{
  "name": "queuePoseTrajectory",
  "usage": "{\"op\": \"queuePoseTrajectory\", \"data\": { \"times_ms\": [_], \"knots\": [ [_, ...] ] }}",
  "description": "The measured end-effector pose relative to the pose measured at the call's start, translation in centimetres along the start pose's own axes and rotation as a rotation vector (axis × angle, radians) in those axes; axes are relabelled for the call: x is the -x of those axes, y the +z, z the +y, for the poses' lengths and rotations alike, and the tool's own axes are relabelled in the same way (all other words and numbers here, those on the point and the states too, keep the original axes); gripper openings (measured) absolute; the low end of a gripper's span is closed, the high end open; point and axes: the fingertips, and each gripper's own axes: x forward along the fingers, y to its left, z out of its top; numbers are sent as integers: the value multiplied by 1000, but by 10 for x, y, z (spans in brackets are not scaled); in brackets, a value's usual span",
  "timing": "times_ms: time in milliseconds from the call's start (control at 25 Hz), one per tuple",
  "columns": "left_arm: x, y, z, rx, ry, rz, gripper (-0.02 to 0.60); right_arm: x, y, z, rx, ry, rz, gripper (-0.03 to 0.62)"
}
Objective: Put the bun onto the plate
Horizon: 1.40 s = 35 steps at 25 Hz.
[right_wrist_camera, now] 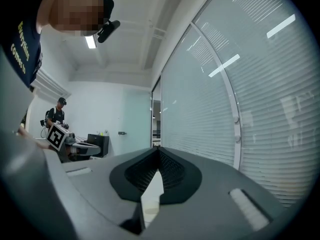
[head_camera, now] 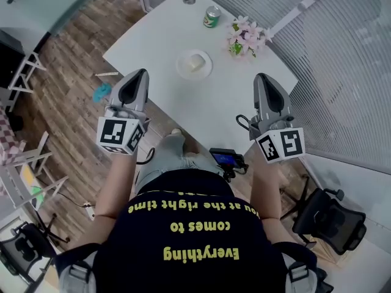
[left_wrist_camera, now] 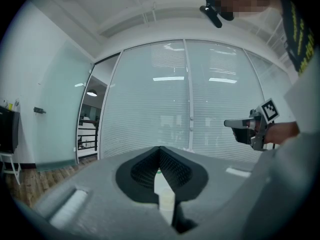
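A pale bun [head_camera: 195, 61] lies on the white plate [head_camera: 183, 70] near the middle of the white table [head_camera: 159, 41]. Both grippers are held up level on the near side of the table, apart from the plate. My left gripper [head_camera: 142, 74] hangs left of the plate with its jaws together and nothing in them. My right gripper [head_camera: 261, 78] hangs right of the plate, also shut and empty. In the left gripper view the dark jaws [left_wrist_camera: 159, 149] meet at their tips. The right gripper view shows its jaws [right_wrist_camera: 158, 150] meeting the same way.
A green can [head_camera: 212, 17] and a bunch of pink flowers [head_camera: 246, 38] stand at the table's far side. A black office chair [head_camera: 330, 215] is at lower right, folding chairs [head_camera: 24, 163] at left. Blinds on glass walls [head_camera: 348, 72] run along the right.
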Motion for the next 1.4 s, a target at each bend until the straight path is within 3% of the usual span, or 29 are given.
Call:
{"op": "queuePoseTrajectory", "data": {
  "times_ms": [720,1400],
  "knots": [
    [-18,9,-15,-20,0,-13,-2,11,-7,-8,3,21,7,7],
    [-15,1,4,-15,37,8,-2,1,-12,-11,2,16,12,8]
  ]
}}
